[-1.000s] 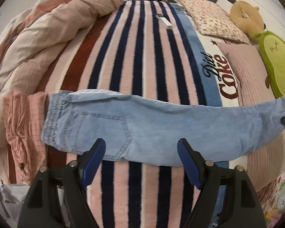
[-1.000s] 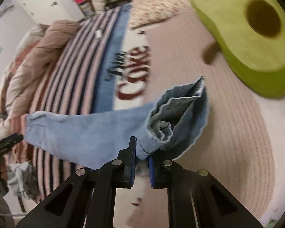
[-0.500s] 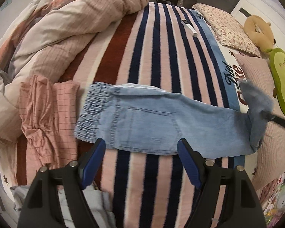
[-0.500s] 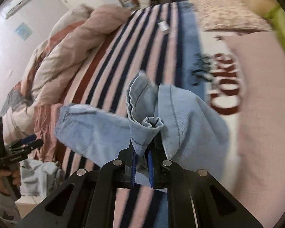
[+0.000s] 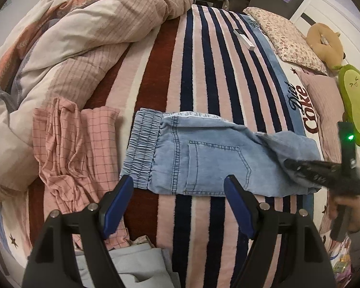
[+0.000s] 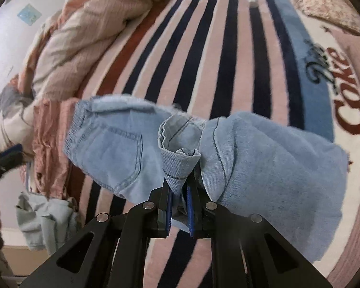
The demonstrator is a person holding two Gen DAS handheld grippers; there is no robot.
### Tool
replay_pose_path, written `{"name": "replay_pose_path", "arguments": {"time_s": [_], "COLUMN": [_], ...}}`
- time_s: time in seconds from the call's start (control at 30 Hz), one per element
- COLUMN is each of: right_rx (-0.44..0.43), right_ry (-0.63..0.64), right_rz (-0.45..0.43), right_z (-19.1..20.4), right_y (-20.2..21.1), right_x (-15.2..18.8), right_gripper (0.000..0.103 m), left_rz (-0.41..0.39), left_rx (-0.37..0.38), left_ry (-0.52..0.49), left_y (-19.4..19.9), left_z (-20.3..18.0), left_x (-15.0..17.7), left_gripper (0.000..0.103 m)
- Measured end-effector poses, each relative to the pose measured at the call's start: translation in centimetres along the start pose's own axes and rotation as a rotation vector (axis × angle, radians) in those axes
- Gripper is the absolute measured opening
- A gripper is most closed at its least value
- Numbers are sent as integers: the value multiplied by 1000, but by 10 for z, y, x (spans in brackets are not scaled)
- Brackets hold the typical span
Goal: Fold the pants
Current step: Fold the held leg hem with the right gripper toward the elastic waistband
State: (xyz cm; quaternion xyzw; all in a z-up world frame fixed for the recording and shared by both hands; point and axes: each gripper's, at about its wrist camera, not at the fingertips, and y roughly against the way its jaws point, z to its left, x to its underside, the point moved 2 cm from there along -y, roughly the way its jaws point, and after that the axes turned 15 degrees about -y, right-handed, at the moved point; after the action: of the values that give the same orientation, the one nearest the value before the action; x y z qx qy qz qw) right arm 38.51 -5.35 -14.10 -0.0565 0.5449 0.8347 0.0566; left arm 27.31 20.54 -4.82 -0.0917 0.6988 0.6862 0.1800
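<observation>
Light blue denim pants (image 5: 204, 158) lie across the striped blanket (image 5: 199, 72), elastic waistband to the left, back pocket up. My right gripper (image 6: 179, 206) is shut on the bunched leg cuffs (image 6: 177, 160) and holds them over the thigh part, so the legs are folded back toward the waistband. It also shows in the left wrist view (image 5: 297, 168) above the right end of the pants. My left gripper (image 5: 178, 204) is open and empty, just short of the near edge of the pants below the pocket.
A crumpled pink checked garment (image 5: 69, 148) lies left of the waistband. A grey-blue garment (image 5: 132, 264) hangs at the near bed edge. A bunched duvet (image 5: 79, 36) fills the far left. Pillows (image 5: 290, 40), an avocado plush (image 5: 357, 110) and a white remote (image 5: 243, 39) lie to the right.
My right gripper has carried the leg cuffs leftward over the pants, folding the legs toward the waistband. My left gripper stayed open and drew back and to the left.
</observation>
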Motion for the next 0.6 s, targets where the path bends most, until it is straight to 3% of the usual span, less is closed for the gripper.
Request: {"name": "replay_pose_path", "arguments": {"time_s": [0.13, 0.2, 0.4, 0.57, 0.6], "right_rx": [-4, -26, -174, -152, -121], "right_ry": [3, -20, 11, -26, -42], "right_rz": [24, 39, 112, -10, -24], "right_z": [8, 9, 24, 9, 2], "right_y": [-19, -24, -16, 25, 28], "right_x": [10, 14, 23, 9, 6], "right_gripper": [16, 30, 32, 33, 38], "left_rz": [5, 12, 24, 19, 19], "left_rx": [5, 10, 16, 11, 11], "left_ry": [-5, 3, 8, 10, 12], "left_y": [-7, -12, -16, -12, -13], "left_z": [3, 5, 2, 4, 4], "left_x": [2, 5, 7, 6, 5], "left_gripper": [75, 75, 75, 75, 75]}}
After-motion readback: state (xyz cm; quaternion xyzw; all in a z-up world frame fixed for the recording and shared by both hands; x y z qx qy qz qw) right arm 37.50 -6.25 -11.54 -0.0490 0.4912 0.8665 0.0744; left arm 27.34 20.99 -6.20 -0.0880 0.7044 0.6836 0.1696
